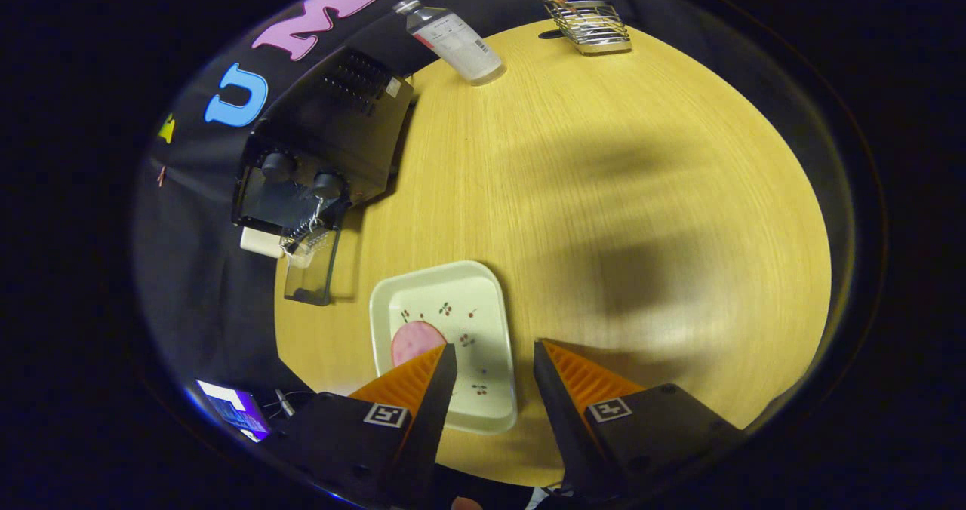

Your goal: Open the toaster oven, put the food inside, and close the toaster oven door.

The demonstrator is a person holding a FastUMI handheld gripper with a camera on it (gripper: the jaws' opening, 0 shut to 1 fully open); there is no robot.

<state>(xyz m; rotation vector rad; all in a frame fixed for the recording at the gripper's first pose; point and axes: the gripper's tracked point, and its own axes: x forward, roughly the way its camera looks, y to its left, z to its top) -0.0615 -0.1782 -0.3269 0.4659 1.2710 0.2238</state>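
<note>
Toaster oven (pixel 324 140): black, two round knobs on its front, stands at the upper left of the frame at the rim of the wooden surface (pixel 604 216), well apart from the jaws; its glass door (pixel 309 265) hangs open and lies lowered toward the surface, with a wire rack visible at the mouth and a small white block just beside the door on its left. Gripper (pixel 494 355): lower centre of the frame, jaws parted to a moderate gap and holding nothing, bare wood and the tray's right edge showing between them. Food (pixel 415 342): a round pink slice, lying in the near left part of the tray, partly hidden behind the left fingertip; whether the fingertip touches it cannot be told. Tray (pixel 483 299): pale, square with rounded corners, printed with small cherry motifs, resting on the surface just ahead of and under the left finger, below and to the right of the oven door. Bottle (pixel 456 38): clear plastic, labelled, standing at the upper centre of the frame, to the right of the oven. Wire rack holder (pixel 596 23): chrome, at the top of the frame, right of the bottle, with a pale-tipped handle poking from it. Lit screen (pixel 234 408): lower left, off the surface's edge.
</note>
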